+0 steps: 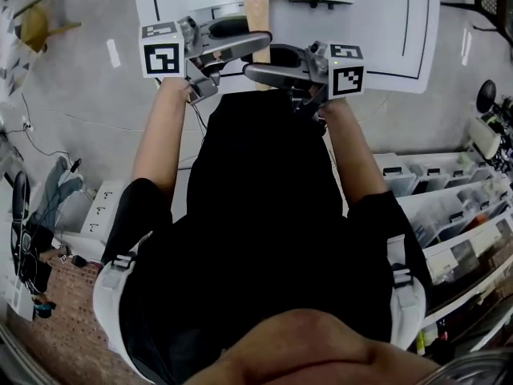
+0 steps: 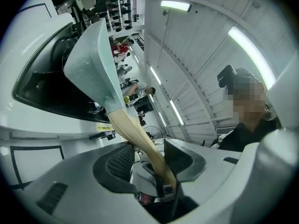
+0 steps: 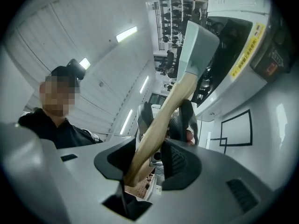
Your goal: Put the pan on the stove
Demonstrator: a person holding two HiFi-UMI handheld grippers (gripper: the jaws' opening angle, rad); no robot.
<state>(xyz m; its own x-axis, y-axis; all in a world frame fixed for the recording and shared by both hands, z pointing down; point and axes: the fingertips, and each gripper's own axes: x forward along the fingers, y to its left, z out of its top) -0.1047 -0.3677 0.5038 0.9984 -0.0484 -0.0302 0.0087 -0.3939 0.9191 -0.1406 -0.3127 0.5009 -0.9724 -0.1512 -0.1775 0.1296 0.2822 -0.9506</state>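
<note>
**1. Operator (nearest).** In the head view the person's torso and forearms fill the near field. Both hands are level and close together, w/ the tongs pointing at each other.

**2. Tongs.**
- R gripper [image 3: 150, 146]: jaws fairly wide, clenched on the wooden handle [image 3: 175, 97], which runs up between the ribbed pads.
- L gripper [image 2: 147, 146]: grasping the same handle, just beyond the R jaws, toward the pan. The handle bears mainly on one pad; contact on the other is less plain.

**3. Pan.** The pan [image 2: 91, 64] is pale green and square-cornered, out past both grippers. It appears carried in air and is not yet set down. The head view shows only the handle, at the frame's top.

**4. Beyond.** A white appliance [image 3: 243, 36] w/ a dark panel and a yellow label [image 3: 245, 55] stands on the white table [image 1: 385, 30]. It is prob. the stove, but that can't be confirmed.

**5. Fault risks (judgement).**
- Pan droops or rolls. Cause: its weight hangs well ahead of two grips set close together on a smooth, rounded handle.
- Jaws foul each other. Cause: both sets work the same short length of handle.
- Pan rim strikes the appliance body. Cause: the operator's line of sight to the pan body is poor.
- Off-centre landing. Cause: releasing one grip before the base sits flat.
</note>
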